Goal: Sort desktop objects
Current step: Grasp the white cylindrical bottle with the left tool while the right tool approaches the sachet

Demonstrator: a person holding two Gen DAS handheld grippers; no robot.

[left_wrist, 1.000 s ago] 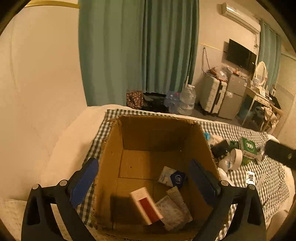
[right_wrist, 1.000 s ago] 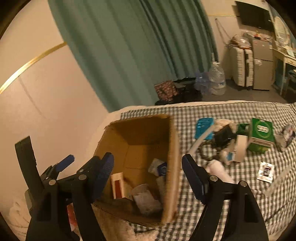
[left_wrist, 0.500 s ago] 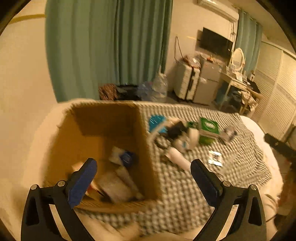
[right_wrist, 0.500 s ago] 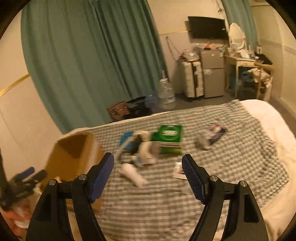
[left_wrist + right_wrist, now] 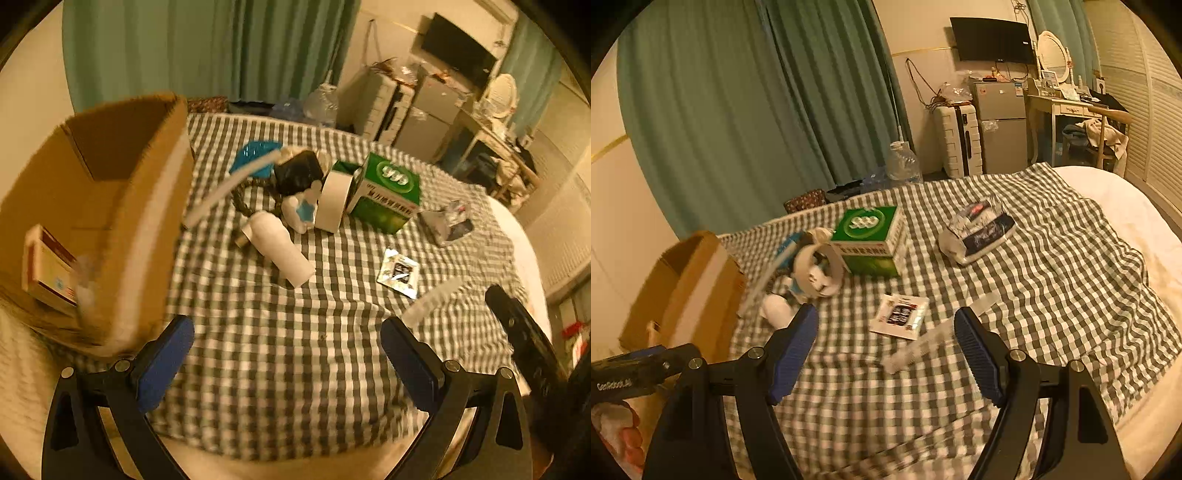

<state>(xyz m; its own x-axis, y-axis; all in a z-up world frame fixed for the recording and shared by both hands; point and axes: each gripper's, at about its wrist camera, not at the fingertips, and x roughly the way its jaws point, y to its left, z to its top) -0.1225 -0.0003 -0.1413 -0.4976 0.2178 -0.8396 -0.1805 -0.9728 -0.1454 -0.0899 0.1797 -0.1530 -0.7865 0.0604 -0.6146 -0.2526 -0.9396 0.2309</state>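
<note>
An open cardboard box (image 5: 147, 206) (image 5: 690, 280) stands at the left on a checked cloth, with a red-and-white packet (image 5: 44, 266) inside. To its right lies a cluster: a white bottle (image 5: 279, 249), a tape roll (image 5: 334, 201) (image 5: 822, 271), a green carton (image 5: 388, 192) (image 5: 871, 240) and a blue item (image 5: 255, 157). A small foil sachet (image 5: 399, 271) (image 5: 899, 315) and a clear strip (image 5: 934, 341) lie nearer. My left gripper (image 5: 286, 358) hangs open over bare cloth. My right gripper (image 5: 886, 347) is open above the sachet and strip, holding nothing.
A crumpled plastic packet (image 5: 977, 230) (image 5: 448, 221) lies on the cloth to the right. White bedding (image 5: 1126, 206) borders the cloth. Beyond stand green curtains, a water jug (image 5: 903, 164), a suitcase (image 5: 958, 138), a small fridge and a dressing table.
Both grippers have swung right, away from over the box, and dropped lower. The box has slid to the left edge of both views; the loose items now lie ahead.
</note>
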